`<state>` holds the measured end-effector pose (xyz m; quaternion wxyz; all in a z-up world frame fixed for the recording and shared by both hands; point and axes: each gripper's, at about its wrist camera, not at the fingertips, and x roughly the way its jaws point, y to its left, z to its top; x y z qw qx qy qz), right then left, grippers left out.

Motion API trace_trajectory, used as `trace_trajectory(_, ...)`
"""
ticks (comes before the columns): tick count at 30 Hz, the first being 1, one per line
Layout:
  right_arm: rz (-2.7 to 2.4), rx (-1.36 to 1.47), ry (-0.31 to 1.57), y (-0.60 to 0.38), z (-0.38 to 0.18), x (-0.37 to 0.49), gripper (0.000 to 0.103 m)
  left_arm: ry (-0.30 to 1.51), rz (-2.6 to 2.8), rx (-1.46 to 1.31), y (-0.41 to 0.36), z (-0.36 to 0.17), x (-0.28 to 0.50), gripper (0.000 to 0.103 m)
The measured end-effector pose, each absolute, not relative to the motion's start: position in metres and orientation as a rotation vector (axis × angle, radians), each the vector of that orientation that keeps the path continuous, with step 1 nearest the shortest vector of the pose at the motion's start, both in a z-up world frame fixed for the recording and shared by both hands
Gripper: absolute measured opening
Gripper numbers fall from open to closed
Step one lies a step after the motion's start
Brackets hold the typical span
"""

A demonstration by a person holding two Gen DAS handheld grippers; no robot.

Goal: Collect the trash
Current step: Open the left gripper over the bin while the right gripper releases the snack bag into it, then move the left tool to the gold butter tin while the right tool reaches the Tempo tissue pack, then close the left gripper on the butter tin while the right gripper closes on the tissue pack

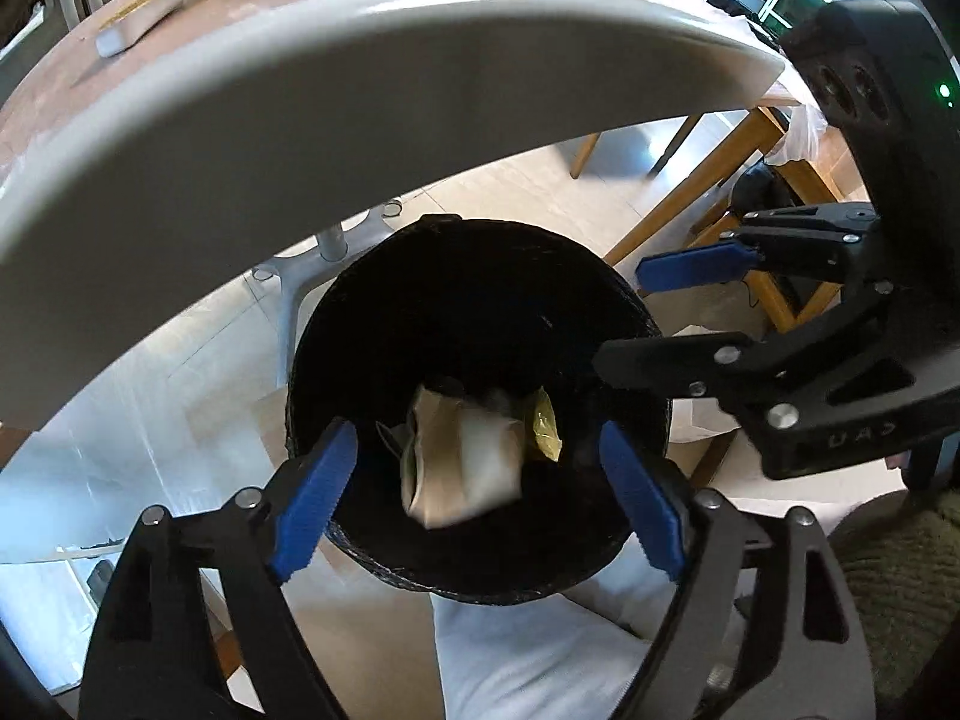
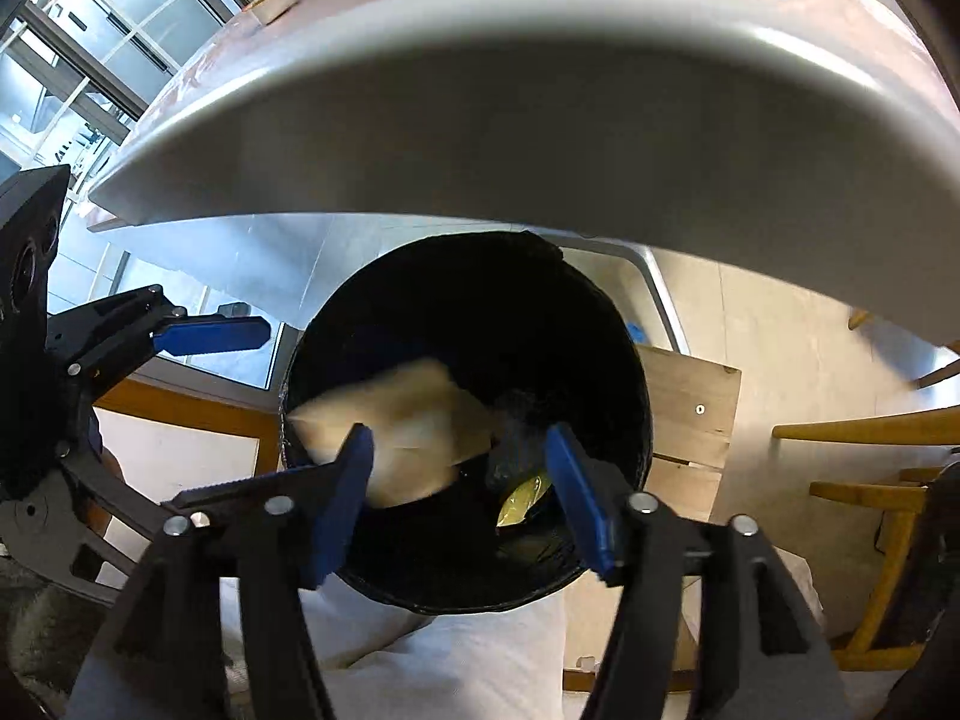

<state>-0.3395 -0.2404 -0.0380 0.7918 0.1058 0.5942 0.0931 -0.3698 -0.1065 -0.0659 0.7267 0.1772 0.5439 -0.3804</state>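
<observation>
One black bin [image 1: 480, 300], two pale wrappers [image 1: 462, 456], one yellow scrap [image 1: 546, 429].

Black bin [image 1: 480, 300], beige wad [image 1: 462, 456], yellow wrapper [image 1: 546, 432], blue-padded tongs [image 1: 480, 498]

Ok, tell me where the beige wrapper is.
In both wrist views the beige wrapper lies inside the black bin, left of a yellow scrap.

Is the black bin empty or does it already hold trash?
Not empty. The black bin holds a crumpled beige wrapper and a yellow scrap.
</observation>
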Motion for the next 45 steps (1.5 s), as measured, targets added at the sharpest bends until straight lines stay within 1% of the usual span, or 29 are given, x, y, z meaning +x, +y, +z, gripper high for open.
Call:
trace_trajectory(1, 0.197, 0.227, 1.271, -0.242, -0.036, -0.34, 0.075, 1.197, -0.834, 0.397, -0.105, -0.066, -0.37, 0.089)
trace_trajectory(2, 0.194, 0.227, 1.267, -0.244, -0.034, -0.341, 0.077, 1.194, -0.829, 0.401, -0.104, -0.065, -0.371, 0.09)
trace_trajectory(6, 0.194, 0.207, 1.236, -0.249, -0.014, -0.351, 0.078, 1.187, -0.83, 0.387, -0.097, -0.054, -0.368, 0.09)
trace_trajectory(8, 0.213, 0.193, 1.178, -0.252, 0.013, -0.362, 0.079, 1.154, -0.836, 0.378, -0.09, -0.037, -0.37, 0.09)
trace_trajectory(11, 0.208, 0.145, 1.042, -0.257, 0.06, -0.373, 0.084, 1.085, -0.862, 0.338, -0.078, 0.0, -0.378, 0.09)
trace_trajectory(12, 0.202, 0.135, 0.991, -0.258, 0.076, -0.373, 0.086, 1.046, -0.868, 0.323, -0.072, 0.017, -0.381, 0.09)
trace_trajectory(13, 0.193, 0.127, 0.92, -0.262, 0.096, -0.374, 0.091, 1.013, -0.87, 0.314, -0.07, 0.03, -0.382, 0.093)
trace_trajectory(14, 0.194, 0.126, 0.856, -0.265, 0.113, -0.373, 0.099, 0.949, -0.864, 0.298, -0.065, 0.048, -0.382, 0.097)
trace_trajectory(16, 0.229, 0.165, 0.711, -0.276, 0.144, -0.369, 0.099, 0.845, -0.835, 0.269, -0.061, 0.072, -0.379, 0.101)
trace_trajectory(18, 0.235, 0.195, 0.654, -0.281, 0.157, -0.359, 0.099, 0.708, -0.777, 0.228, -0.055, 0.095, -0.371, 0.101)
trace_trajectory(21, 0.113, 0.166, 0.692, -0.282, 0.157, -0.324, 0.099, 0.61, -0.698, 0.171, -0.055, 0.111, -0.345, 0.101)
trace_trajectory(23, 0.076, 0.15, 0.695, -0.283, 0.154, -0.309, 0.099, 0.624, -0.67, 0.134, -0.054, 0.113, -0.326, 0.101)
trace_trajectory(26, 0.03, 0.08, 0.74, -0.277, 0.14, -0.284, 0.099, 0.668, -0.657, 0.129, -0.058, 0.107, -0.304, 0.101)
trace_trajectory(30, -0.127, -0.007, 0.777, -0.277, 0.115, -0.254, 0.098, 0.808, -0.65, 0.149, -0.066, 0.084, -0.269, 0.101)
trace_trajectory(32, -0.05, 0.029, 0.804, -0.279, 0.11, -0.245, 0.092, 0.853, -0.664, 0.151, -0.066, 0.069, -0.26, 0.101)
trace_trajectory(35, 0.055, 0.084, 0.863, -0.284, 0.102, -0.225, 0.092, 0.923, -0.676, 0.166, -0.069, 0.052, -0.241, 0.101)
trace_trajectory(41, 0.15, 0.054, 0.94, -0.279, 0.088, -0.195, 0.092, 0.964, -0.7, 0.213, -0.075, 0.042, -0.221, 0.101)
trace_trajectory(42, 0.155, 0.04, 0.948, -0.277, 0.086, -0.191, 0.092, 0.963, -0.696, 0.227, -0.077, 0.04, -0.217, 0.1)
trace_trajectory(44, 0.166, 0.016, 0.968, -0.273, 0.084, -0.186, 0.087, 0.973, -0.699, 0.248, -0.081, 0.036, -0.21, 0.089)
trace_trajectory(45, 0.173, -0.001, 0.983, -0.271, 0.081, -0.182, 0.086, 0.978, -0.698, 0.257, -0.083, 0.035, -0.208, 0.087)
